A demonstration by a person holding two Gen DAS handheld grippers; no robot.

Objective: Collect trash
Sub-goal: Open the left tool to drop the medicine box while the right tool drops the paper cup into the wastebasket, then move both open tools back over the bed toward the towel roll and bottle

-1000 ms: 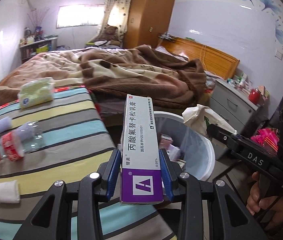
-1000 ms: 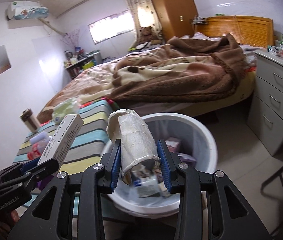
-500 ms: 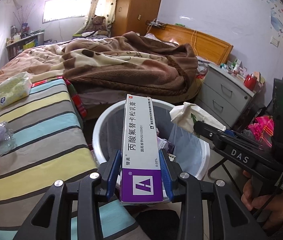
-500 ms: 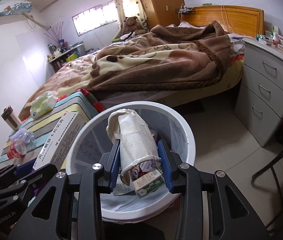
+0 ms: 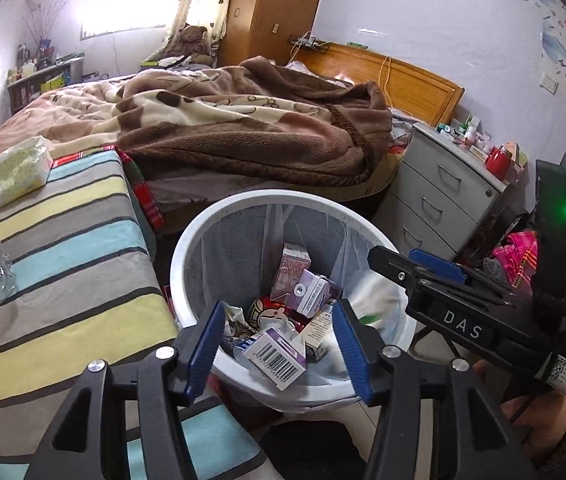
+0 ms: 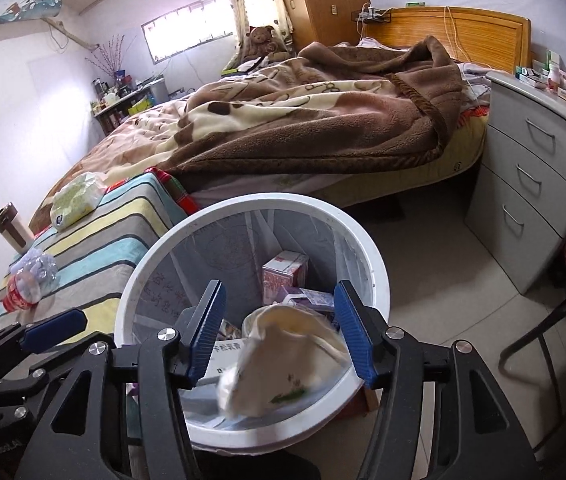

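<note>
Left gripper (image 5: 277, 338) held over white trash bin (image 5: 187, 240), jaws spread apart, nothing gripped: placed so released load lands inside; purple-and-white ointment box (image 5: 279, 356) seen lying on cartons in bin

Right gripper (image 6: 279, 330) likewise above bin, jaws apart; crumpled paper cup (image 6: 283, 364) blurred between them, judged mid-fall

Crushed plastic bottle (image 6: 29, 280) left on striped table (image 5: 63, 248), judged next for collection

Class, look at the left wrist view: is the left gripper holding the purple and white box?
No: the left gripper is open and empty, and the purple and white box lies in the trash bin below.
</note>
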